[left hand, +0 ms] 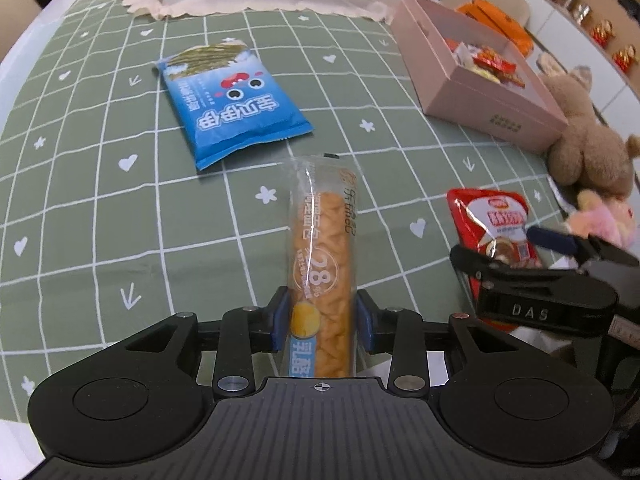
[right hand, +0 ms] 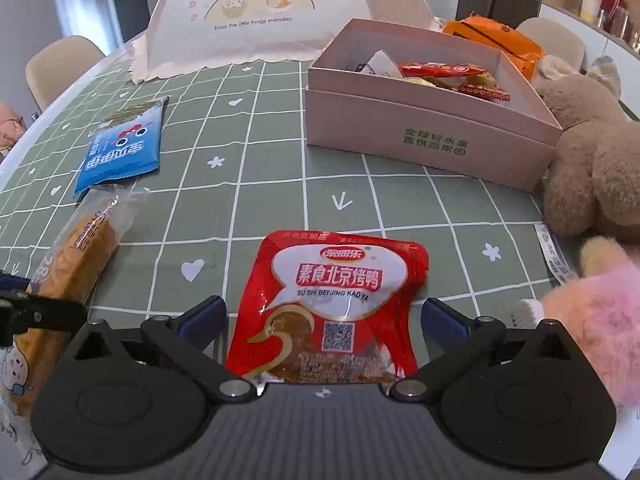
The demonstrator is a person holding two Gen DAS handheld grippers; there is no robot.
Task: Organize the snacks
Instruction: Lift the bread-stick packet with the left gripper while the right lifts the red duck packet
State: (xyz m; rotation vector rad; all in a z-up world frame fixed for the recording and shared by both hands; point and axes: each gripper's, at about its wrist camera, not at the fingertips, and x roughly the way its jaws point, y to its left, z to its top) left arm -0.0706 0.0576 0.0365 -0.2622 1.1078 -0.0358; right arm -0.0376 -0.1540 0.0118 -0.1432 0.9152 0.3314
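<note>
We count 3 loose snack packets on the desk point(right hand: 280, 128), 1 pink box point(right hand: 424, 136) and 2 plush toys.

The left hand-held gripper point(left hand: 322, 320) is clamped on the twisted bread stick packet point(left hand: 322, 248), blue pads pressing both its sides; the packet points toward the far edge of the desk, and we cannot tell if it is lifted.

The right hand-held gripper point(right hand: 322, 320) stands spread wide, 1 finger on either side of the red packet point(right hand: 332, 304), neither visibly touching it. The packet's near end is hidden under the gripper body.

The blue packet point(left hand: 232, 108) lies flat toward the far left, apart from both grippers.

The box sits at the far right, holding several red and gold wrapped sweets; we cannot count them. An orange pack point(right hand: 496, 40) behind it is partly hidden.

The brown plush point(right hand: 592, 160) touches the box's right corner; the pink plush point(right hand: 592, 320) is cut off at the right edge.
</note>
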